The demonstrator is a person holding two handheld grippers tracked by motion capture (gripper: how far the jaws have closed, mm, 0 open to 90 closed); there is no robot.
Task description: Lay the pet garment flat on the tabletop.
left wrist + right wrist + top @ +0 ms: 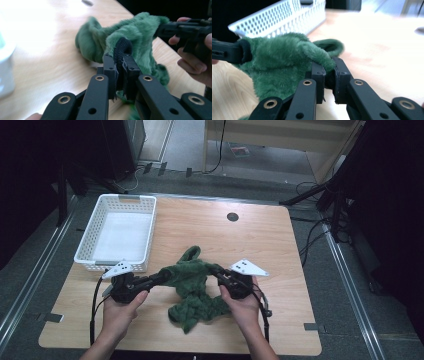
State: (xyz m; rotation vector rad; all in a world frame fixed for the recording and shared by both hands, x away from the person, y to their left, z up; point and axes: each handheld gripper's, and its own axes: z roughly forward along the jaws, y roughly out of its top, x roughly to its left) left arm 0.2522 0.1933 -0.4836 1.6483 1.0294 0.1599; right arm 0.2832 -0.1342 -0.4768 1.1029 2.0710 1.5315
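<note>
A fuzzy green garment (192, 287) with a black trim edge lies bunched near the table's front middle, its upper part lifted between both grippers. My left gripper (164, 276) is shut on the garment's black-trimmed edge (122, 48) at its left side. My right gripper (216, 271) is shut on a green fold (317, 53) at its right side. In the left gripper view the other gripper (185, 27) and a hand show beyond the cloth. In the right gripper view the other gripper's jaw (227, 52) holds the far edge.
A white perforated plastic basket (145, 232) stands at the table's back left, with nothing seen inside. A dark round grommet (232, 217) sits in the wooden table (280, 250) near its far edge. Cables and stands crowd the floor at the right.
</note>
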